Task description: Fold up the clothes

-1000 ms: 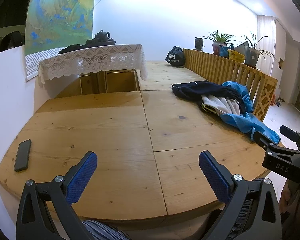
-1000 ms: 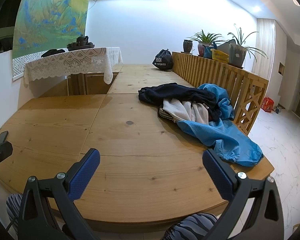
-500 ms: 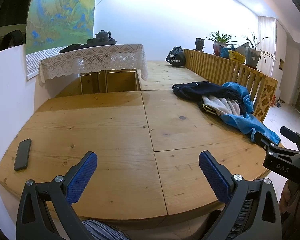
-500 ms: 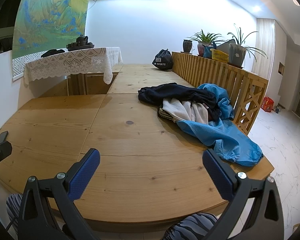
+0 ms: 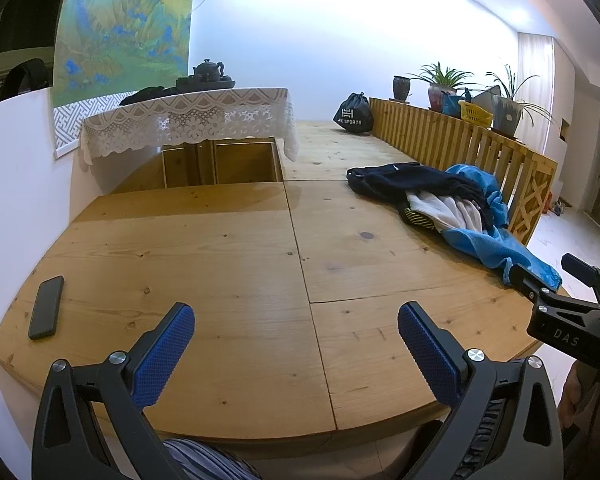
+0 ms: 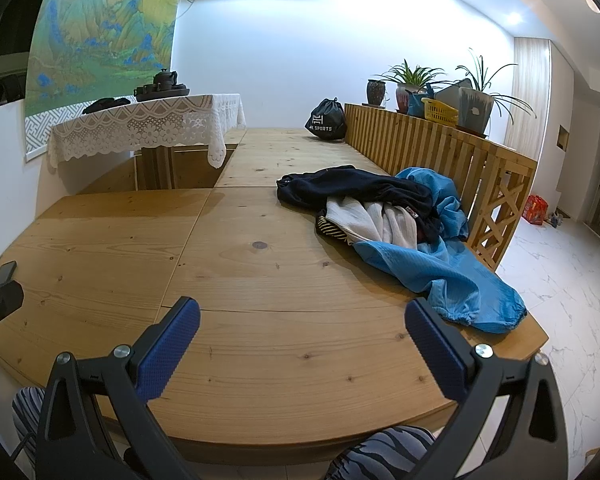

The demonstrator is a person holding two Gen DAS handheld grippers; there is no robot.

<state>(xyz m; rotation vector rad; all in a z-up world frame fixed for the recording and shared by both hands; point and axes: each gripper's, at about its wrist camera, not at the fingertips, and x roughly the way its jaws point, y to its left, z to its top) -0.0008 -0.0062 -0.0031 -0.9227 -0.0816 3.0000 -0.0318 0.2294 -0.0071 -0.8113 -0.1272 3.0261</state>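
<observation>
A wide wooden platform fills both views, with a person seated at its near edge holding one gripper in each hand. The clothes lie in one loose heap near the platform's right side, against a slatted wooden rail. A dark navy garment sits on top at the far end of the heap. White cloth is bunched in the middle. A blue jacket trails toward the near edge, its cuffed end almost at the rim.

The heap's long axis runs from far-left to near-right, slanting toward the person. It lies ahead and to the right of both grippers, well apart from them. The right gripper is nearer to it: the jacket's cuff shows just beside its right finger in the right wrist view. From the left gripper the heap sits farther right, past the right gripper's body. A reach for the clothes would likely start with the right hand.

Both grippers have their blue-padded fingers spread wide, holding nothing, and hover above the near edge. A dark phone lies flat on the platform, far left of the heap.

Compared with a second ago, almost nothing differs: the heap, phone and both spread grippers sit where they were, with only a slight camera drift.
</observation>
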